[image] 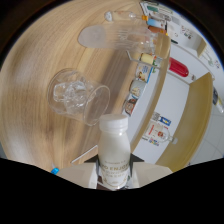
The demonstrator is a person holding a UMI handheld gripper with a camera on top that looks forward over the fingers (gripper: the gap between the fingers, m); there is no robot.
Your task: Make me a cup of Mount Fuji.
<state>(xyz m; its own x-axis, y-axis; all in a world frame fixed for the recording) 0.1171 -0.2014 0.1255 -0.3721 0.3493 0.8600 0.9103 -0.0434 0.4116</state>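
Note:
A white milk bottle (114, 142) with a white cap and a pale label stands between my gripper's (114, 170) two fingers, which press on its lower body from both sides. Just beyond the cap, a clear glass (77, 96) filled with ice cubes rests on the wooden table (35, 75). The whole scene appears tilted, with the bottle's cap close to the glass rim. The bottle's base is hidden.
Beyond the glass lies a clear empty jug (107, 35). Along the table's far edge runs a row of small bottles and jars (141, 72). A red object (179, 67) sits on a white counter past them. A thin white stick (82, 157) lies near the fingers.

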